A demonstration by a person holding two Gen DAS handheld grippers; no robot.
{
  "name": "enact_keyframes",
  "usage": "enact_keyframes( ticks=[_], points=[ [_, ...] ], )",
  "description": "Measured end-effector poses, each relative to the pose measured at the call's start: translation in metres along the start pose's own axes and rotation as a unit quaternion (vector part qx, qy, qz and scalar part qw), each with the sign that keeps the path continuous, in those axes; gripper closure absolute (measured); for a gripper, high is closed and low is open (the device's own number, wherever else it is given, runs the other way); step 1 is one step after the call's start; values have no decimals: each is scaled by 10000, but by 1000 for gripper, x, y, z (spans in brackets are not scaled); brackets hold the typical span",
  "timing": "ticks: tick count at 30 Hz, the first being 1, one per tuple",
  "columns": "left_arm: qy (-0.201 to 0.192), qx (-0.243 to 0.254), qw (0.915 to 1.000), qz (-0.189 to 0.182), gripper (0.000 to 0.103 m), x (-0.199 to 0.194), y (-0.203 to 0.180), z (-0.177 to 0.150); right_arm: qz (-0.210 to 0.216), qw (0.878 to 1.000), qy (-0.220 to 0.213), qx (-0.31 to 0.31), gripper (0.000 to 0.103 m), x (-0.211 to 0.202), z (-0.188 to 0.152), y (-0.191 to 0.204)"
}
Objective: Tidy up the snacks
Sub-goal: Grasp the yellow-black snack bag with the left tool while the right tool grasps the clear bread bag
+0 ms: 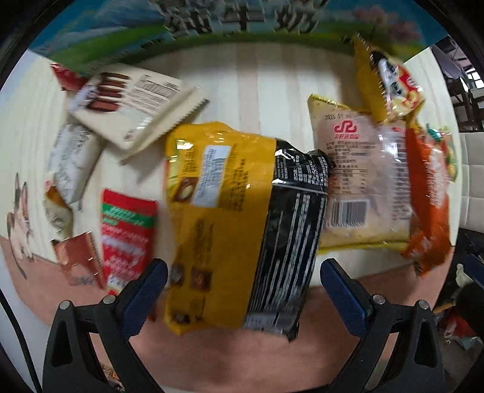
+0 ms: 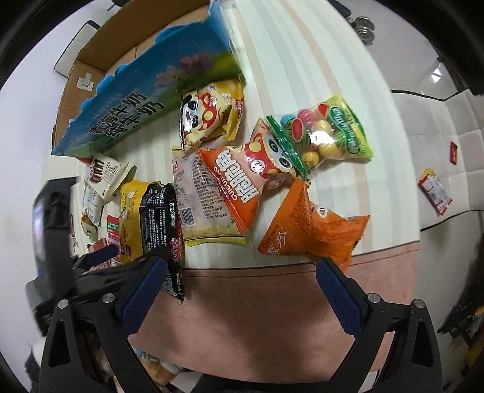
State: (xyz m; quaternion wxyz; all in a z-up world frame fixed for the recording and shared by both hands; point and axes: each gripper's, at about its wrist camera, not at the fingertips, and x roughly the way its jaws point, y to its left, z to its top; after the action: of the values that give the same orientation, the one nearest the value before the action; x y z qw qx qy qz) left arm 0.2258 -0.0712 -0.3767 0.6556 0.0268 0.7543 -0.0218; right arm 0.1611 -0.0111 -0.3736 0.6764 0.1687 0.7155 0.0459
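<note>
The left gripper point(image 1: 243, 290) has its blue-padded fingers point(image 1: 145, 297) spread wide, and a yellow-and-black snack packet point(image 1: 242, 223) lies between them, its near end reaching past the fingertips; whether either pad touches the wrapper cannot be told through the motion blur. The packet rests on the pale striped surface point(image 1: 260, 90), overhanging its pink near border. To its left lie a red-and-green sachet point(image 1: 128, 232), a small brown wrapper point(image 1: 80, 257), a white wrapped snack point(image 1: 72, 163) and, farther off, a cream Franzzi biscuit pack point(image 1: 133, 102). To its right a translucent yellow-edged bag with a barcode point(image 1: 360, 187) lies flat, with an orange bag point(image 1: 429, 205) at its right edge and a yellow bag point(image 1: 387, 87) beyond it. A blue-and-green printed milk carton box point(image 1: 230, 27) stands along the far side. The right gripper point(image 2: 242, 285) also has its fingers point(image 2: 340, 299) wide apart and holds nothing; they hover over the pink border, the left pad just beside the near end of the yellow-and-black packet and the right fingertip near an orange triangular bag point(image 2: 314, 229). Farther out in the right wrist view are an orange Cuicuisha bag point(image 2: 236, 181), a pink panda bag point(image 2: 269, 154), a yellow panda bag point(image 2: 211, 115) and a green-edged bag of gumballs point(image 2: 320, 133). One more small packet point(image 2: 435, 193) lies apart at the far right.
</note>
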Motion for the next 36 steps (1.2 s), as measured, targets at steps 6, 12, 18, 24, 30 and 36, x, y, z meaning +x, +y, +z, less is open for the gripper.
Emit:
enact_keyframes(
  ticks=[6, 12, 18, 24, 30, 36],
  points=[
    [-285, -216, 9993, 99, 18, -4, 12, -13, 88, 9997, -9, -244, 2, -4, 6, 17],
    [-257, -547, 9981, 97, 18, -8, 57, -36, -106, 9990, 74, -434, 8, 19, 22, 52],
    [-257, -338, 9990, -128, 16, -7, 75, -41, -788, 9955, 270, -456, 14, 55, 39, 74],
    [-307, -264, 9983, -421, 16, 5, 97, -48, -1478, 9873, 444, -375, 16, 79, 43, 80],
    [-428, -244, 9979, -422, 19, 12, 100, -57, -1701, 9841, 423, -268, 44, 80, 32, 77],
    [-430, -334, 9983, -184, 19, -7, 107, -70, -1382, 9889, 492, -254, 53, 55, 1, 60]
  ],
)
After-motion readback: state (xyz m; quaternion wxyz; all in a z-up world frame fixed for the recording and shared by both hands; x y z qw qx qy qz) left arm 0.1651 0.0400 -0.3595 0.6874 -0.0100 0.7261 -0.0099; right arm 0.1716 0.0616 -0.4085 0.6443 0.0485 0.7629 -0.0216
